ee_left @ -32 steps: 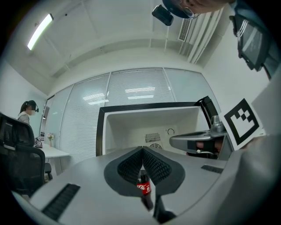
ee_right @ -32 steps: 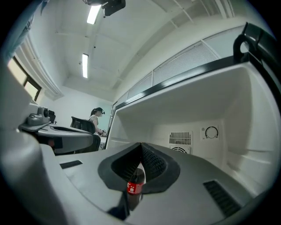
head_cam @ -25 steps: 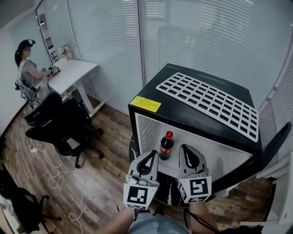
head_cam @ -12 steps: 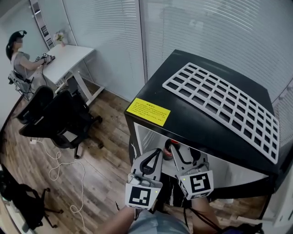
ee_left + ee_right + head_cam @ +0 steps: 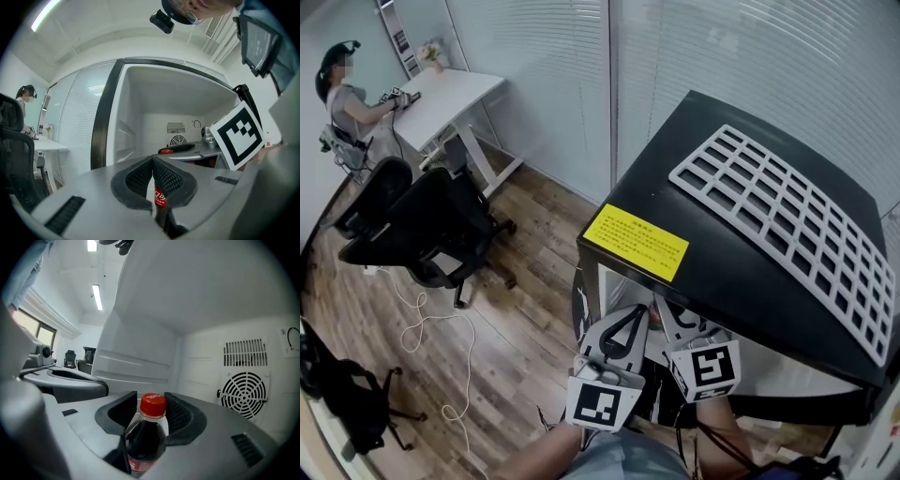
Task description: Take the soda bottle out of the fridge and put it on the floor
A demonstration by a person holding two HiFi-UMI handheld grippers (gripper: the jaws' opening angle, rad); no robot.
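The soda bottle (image 5: 146,437), dark with a red cap, stands inside the black mini fridge (image 5: 750,281). My right gripper (image 5: 151,406) reaches into the white compartment, its jaws on either side of the bottle's neck with gaps showing at both pads; they have just been closing a little and stand open. In the head view the right gripper (image 5: 682,323) is half under the fridge top and only a speck of the bottle (image 5: 654,320) shows. My left gripper (image 5: 153,161) is shut on nothing at the fridge mouth, left of the right one; the bottle's label (image 5: 160,197) shows beyond it.
A white wire shelf (image 5: 787,216) lies on the fridge top, near a yellow sticker (image 5: 636,242). A fan grille (image 5: 244,393) is in the back wall. Office chairs (image 5: 431,225), a white desk (image 5: 450,98) with a seated person (image 5: 342,103) and a cable (image 5: 422,328) on the wooden floor are to the left.
Both grippers have moved forward and down into the fridge mouth. The bottle, plainly seen a second ago, is now mostly hidden under the fridge top. The right jaws have spread round it.
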